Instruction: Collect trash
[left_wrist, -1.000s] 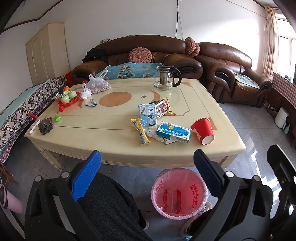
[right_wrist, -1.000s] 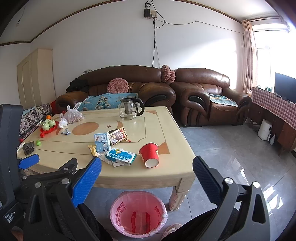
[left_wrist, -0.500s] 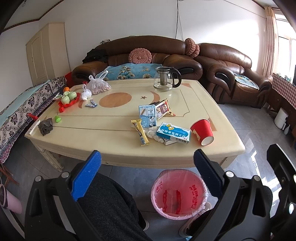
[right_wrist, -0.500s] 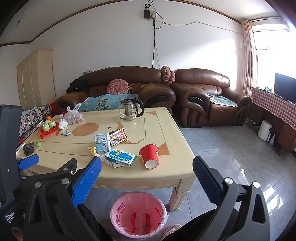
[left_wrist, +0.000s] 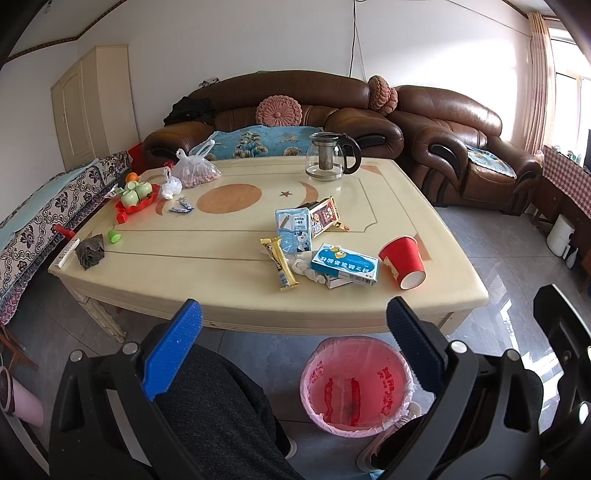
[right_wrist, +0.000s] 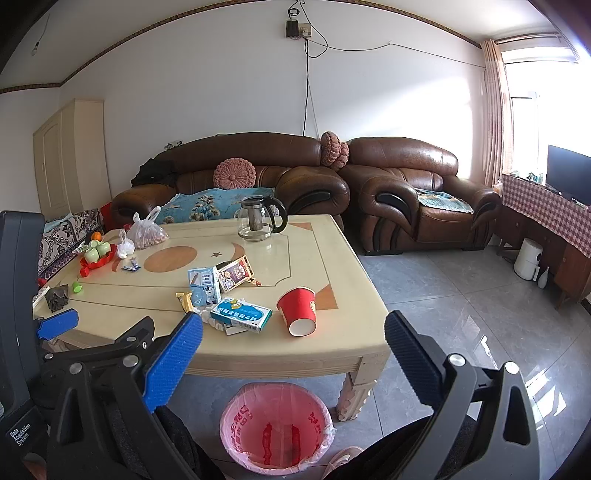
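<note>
Both grippers hang back from the table, low over the person's lap; the left gripper (left_wrist: 293, 343) stands with its blue pads spread wide and nothing between them; the right gripper (right_wrist: 293, 349) is just as wide, just as empty. The cream table (left_wrist: 221, 236) fills the middle of both views; the trash sits in a cluster toward its near right part. There's the red paper cup (left_wrist: 402, 260) lying on its side, mouth toward the near edge; just left of it the blue-and-white carton (left_wrist: 345, 264) lies flat on top of a white crumpled wrapper (left_wrist: 306, 269); beside that, a yellow snack wrapper (left_wrist: 280, 266) stretched lengthwise toward the edge; behind them a light-blue packet (left_wrist: 293, 229) leans against a small printed box (left_wrist: 325, 216). On the floor below the near edge waits the pink-lined trash bin (left_wrist: 356, 384), seen from above, a few dark marks at its bottom; in the right view it sits beside the table leg (right_wrist: 354, 395). Farther off: a glass teapot (left_wrist: 330, 157) at the far side; a plastic bag (left_wrist: 194, 170) and a red tray of green cups (left_wrist: 136, 197) at the far left; a dark crumpled scrap (left_wrist: 89, 251) near the left corner. Brown leather sofas (right_wrist: 258, 177) line the wall.
</note>
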